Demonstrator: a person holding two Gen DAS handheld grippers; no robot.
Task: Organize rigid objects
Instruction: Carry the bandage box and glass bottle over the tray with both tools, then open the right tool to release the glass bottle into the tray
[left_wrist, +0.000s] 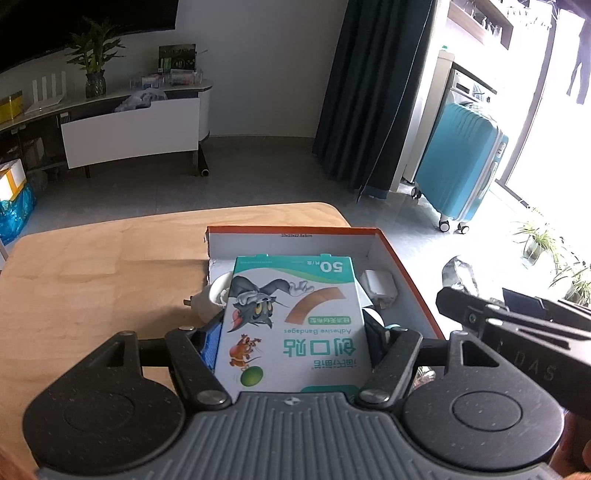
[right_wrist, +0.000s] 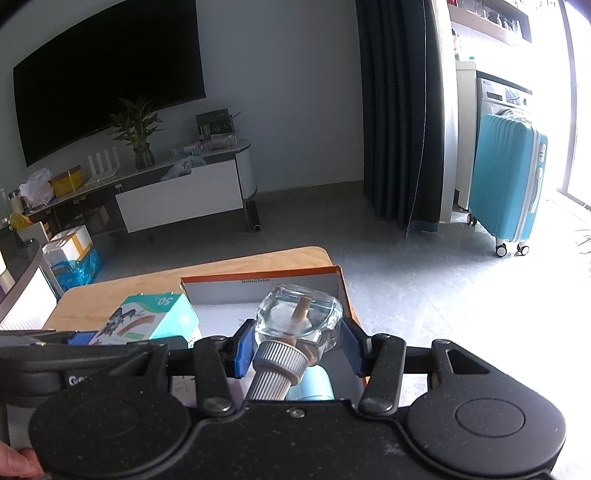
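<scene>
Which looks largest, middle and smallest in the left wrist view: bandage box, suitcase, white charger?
1. Turquoise hard-shell suitcase and teal-and-white cardboard bandage box: alike in apparent size, the box being much nearer, so unranked.
2. Small white plastic charger: smallest.

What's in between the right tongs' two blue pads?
A clear glass bottle with a grey ribbed cap, clamped in the right tongs, in the right wrist view.

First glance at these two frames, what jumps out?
The cartoon bandage box, clamped in the left gripper above the orange-rimmed cardboard box. The right gripper grips a clear glass bottle with a ribbed grey cap. Behind, a turquoise suitcase by the window.
</scene>
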